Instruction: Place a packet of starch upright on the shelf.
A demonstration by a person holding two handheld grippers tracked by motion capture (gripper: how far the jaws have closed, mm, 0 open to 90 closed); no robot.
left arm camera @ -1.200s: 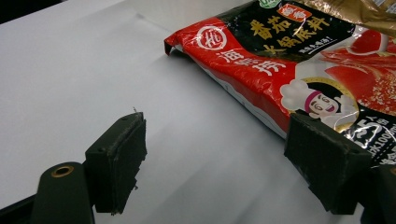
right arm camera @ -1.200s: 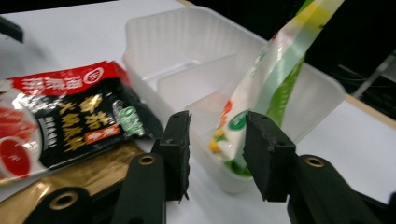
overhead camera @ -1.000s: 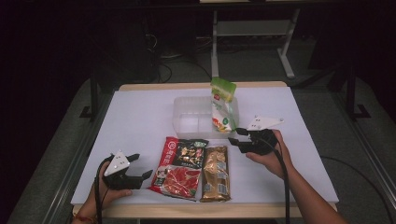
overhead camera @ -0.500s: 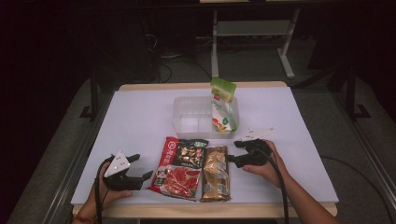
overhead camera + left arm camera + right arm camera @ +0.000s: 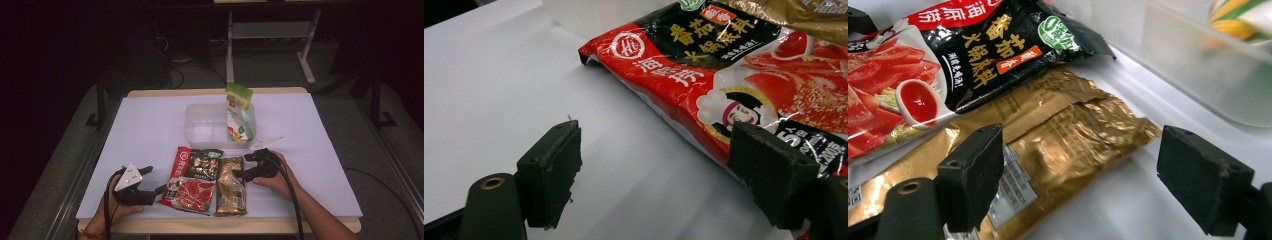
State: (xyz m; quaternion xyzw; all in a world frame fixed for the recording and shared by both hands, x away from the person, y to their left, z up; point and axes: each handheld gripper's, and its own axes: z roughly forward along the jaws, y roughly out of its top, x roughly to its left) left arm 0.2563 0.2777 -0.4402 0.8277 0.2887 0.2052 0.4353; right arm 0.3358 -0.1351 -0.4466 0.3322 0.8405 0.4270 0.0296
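Observation:
A red and black food packet (image 5: 194,177) lies flat at the table's front, and a gold foil packet (image 5: 232,186) lies along its right side. My left gripper (image 5: 154,180) rests open on the table at the red packet's left edge. From the left gripper view, the red packet (image 5: 724,75) lies beside the right jaw of the left gripper (image 5: 656,145). My right gripper (image 5: 242,165) is open at the gold packet's far right corner. In the right gripper view, the gold packet (image 5: 1063,135) lies between the spread jaws of the right gripper (image 5: 1078,150), untouched.
A clear plastic container (image 5: 205,127) stands behind the packets, with a green and white pouch (image 5: 239,117) upright in its right end. The container wall (image 5: 1188,65) is close beyond my right gripper. The white table (image 5: 150,125) has free room left and right.
My right gripper has moved down and left from beside the container to the gold packet's far corner. The left gripper and the packets have not moved.

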